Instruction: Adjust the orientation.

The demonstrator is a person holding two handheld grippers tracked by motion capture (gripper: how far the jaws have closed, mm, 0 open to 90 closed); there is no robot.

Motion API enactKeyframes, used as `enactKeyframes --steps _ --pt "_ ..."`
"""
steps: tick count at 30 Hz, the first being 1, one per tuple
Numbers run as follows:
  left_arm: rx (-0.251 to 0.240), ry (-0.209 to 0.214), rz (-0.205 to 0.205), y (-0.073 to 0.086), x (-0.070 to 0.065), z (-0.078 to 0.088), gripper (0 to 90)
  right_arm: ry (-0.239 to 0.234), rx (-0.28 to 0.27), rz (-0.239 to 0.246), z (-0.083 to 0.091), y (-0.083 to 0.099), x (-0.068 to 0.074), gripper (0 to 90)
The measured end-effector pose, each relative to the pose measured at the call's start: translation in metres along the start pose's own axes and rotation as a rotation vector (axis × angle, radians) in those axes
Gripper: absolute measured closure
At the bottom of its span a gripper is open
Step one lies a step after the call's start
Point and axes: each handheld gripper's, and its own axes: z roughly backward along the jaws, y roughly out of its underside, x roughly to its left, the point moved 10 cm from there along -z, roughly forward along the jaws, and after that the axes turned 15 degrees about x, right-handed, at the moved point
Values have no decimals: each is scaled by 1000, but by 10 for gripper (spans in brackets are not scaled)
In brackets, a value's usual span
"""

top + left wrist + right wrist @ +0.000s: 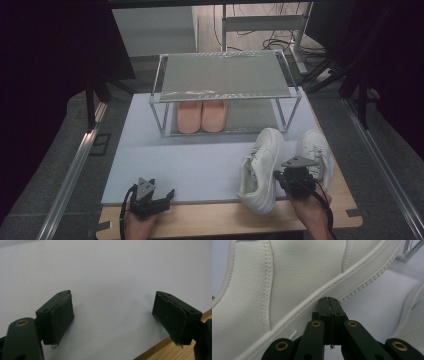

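Two white sneakers lie on the white mat at the front right. The nearer sneaker is tipped, and its heel hangs over the mat's front edge. The other sneaker sits just to its right. My right gripper is between them, jaws shut together with nothing between the pads. In the right gripper view its tips rest against the ribbed sole edge of the nearer sneaker, and the other sneaker is at the right edge. My left gripper stands open over the mat's front edge, with nothing between its pads.
A metal-framed two-tier shoe rack stands at the back of the mat, with a pair of pink slippers on its lower shelf. The wooden table shows along the front. Metal rails run down both sides.
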Motion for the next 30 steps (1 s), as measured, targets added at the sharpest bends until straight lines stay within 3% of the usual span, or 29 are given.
enactKeyframes --steps 5,9,16,21,23,30 --pt "0 0 0 0 0 0 166 21 13 -19 -5 3 -7 900" --pt "0 0 1 0 0 0 166 93 47 -10 -12 3 -11 900" --pt "0 0 0 0 0 0 166 123 65 11 -23 -5 1 900" --pt "0 1 1 0 0 0 166 77 138 37 -58 -1 19 900" --pt "0 2 1 0 0 0 163 69 118 29 -68 -4 23 900" --pt "1 3 0 0 0 0 163 12 76 14 -63 -7 25 900"
